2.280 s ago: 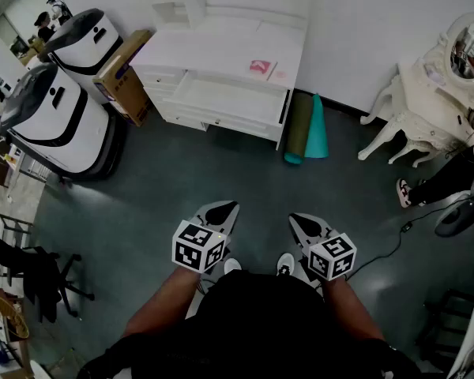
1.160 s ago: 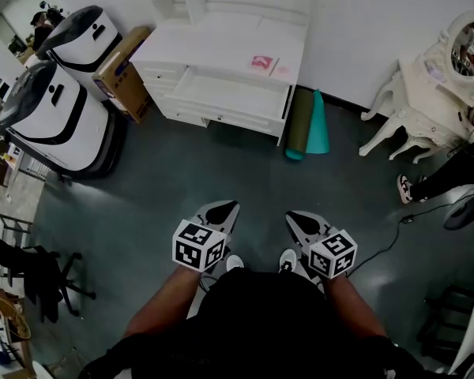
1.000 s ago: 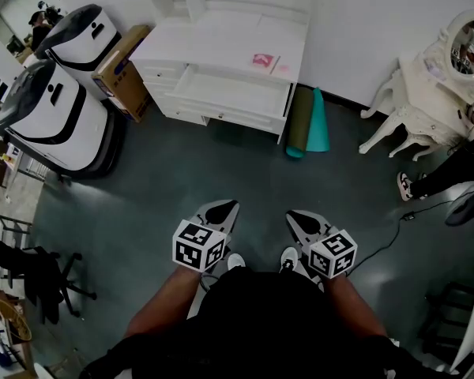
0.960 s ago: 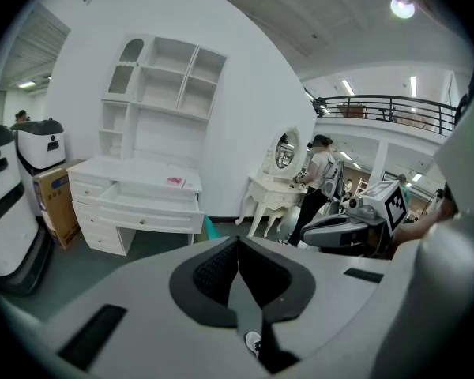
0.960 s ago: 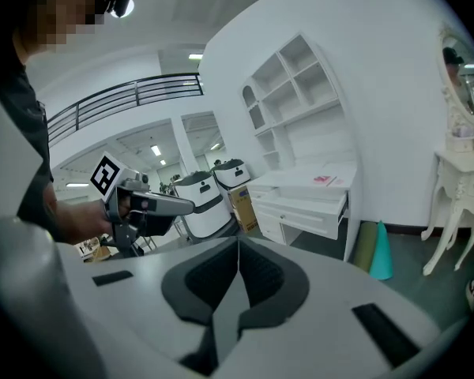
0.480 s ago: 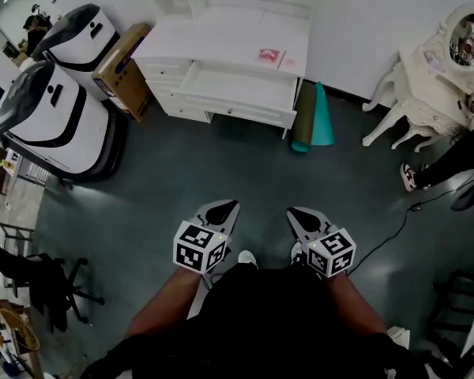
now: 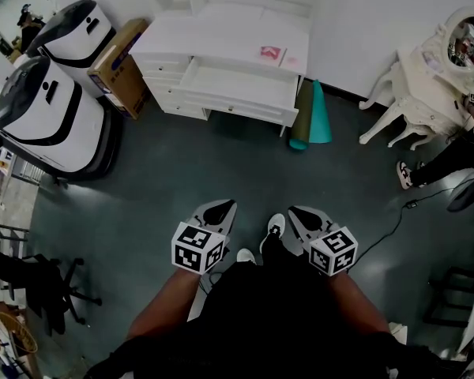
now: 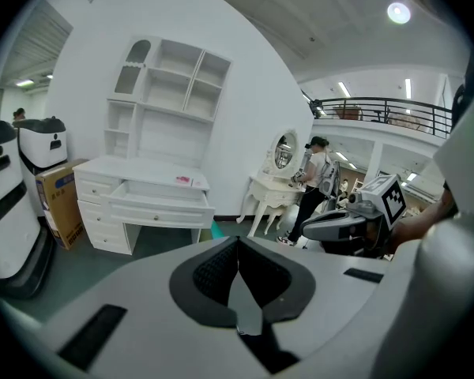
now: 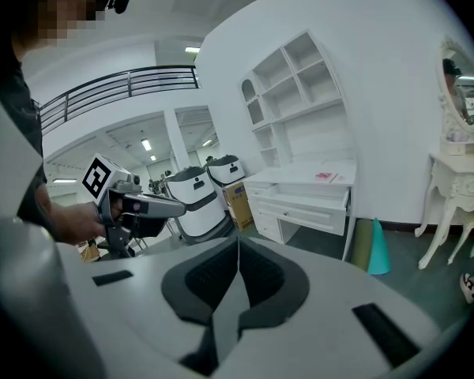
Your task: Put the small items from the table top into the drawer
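Observation:
A white desk [image 7: 221, 42] stands against the far wall, its middle drawer [image 7: 238, 84] pulled open. On the desk top lie a small pink item [image 7: 272, 53] and a paler flat one [image 7: 293, 58]. Both grippers are held low over the dark floor, far short of the desk. My left gripper [image 7: 220, 208] is shut and holds nothing. My right gripper [image 7: 301, 213] is the same, its jaws meeting. The left gripper view shows the desk [image 8: 103, 168], the drawer [image 8: 159, 205] and the pink item [image 8: 182, 180]. The right gripper view shows the drawer [image 9: 312, 202] and the pink item [image 9: 325, 177].
Two large white machines [image 7: 47, 113] and a cardboard box [image 7: 118, 61] stand left of the desk. Rolled green and teal mats [image 7: 310, 117] lean at its right. A white dressing table [image 7: 442, 69] and a seated person's leg [image 7: 446, 164] are at the right. A cable [image 7: 391, 231] crosses the floor.
The person has stepped toward the desk, one shoe now forward between the grippers. Both grippers stay shut and low, in the same pose.

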`<state>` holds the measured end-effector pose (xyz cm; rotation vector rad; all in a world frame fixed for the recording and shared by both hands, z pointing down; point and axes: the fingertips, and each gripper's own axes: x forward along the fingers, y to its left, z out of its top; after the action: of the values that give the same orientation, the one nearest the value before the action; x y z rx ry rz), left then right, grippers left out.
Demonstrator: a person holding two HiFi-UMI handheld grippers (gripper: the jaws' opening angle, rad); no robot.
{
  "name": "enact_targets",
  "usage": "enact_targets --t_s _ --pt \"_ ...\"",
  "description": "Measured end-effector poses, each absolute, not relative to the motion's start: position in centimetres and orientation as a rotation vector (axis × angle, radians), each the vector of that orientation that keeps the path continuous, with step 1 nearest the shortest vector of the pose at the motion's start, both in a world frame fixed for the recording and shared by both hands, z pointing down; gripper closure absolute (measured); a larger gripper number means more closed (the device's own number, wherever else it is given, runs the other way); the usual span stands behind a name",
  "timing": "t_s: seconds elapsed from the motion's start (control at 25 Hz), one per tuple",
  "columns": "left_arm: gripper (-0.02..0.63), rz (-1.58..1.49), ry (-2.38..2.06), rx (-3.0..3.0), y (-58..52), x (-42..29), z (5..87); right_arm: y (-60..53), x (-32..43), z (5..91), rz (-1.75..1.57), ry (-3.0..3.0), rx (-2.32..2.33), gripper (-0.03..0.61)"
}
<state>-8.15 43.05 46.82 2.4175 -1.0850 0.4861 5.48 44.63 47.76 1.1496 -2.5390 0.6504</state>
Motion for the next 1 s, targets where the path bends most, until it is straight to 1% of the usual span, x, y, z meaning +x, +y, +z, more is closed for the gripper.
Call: enact_targets --t_s 0.28,0.48,1.0 --pt "0.603 0.499 -1.096 2.401 41.5 -8.4 47.3 42.4 4.9 48.3 0.633 -2.545 1.116 0.550" --pt "0.603 0.540 -1.111 2.390 39.2 -9.3 47.4 38.8 4.0 48.4 0.653 -2.575 1.105 0.549" --pt "0.603 0.575 -1.160 2.390 26.4 -7.4 46.0 25.1 7.6 47.7 0.677 -2.612 1.170 0.550"
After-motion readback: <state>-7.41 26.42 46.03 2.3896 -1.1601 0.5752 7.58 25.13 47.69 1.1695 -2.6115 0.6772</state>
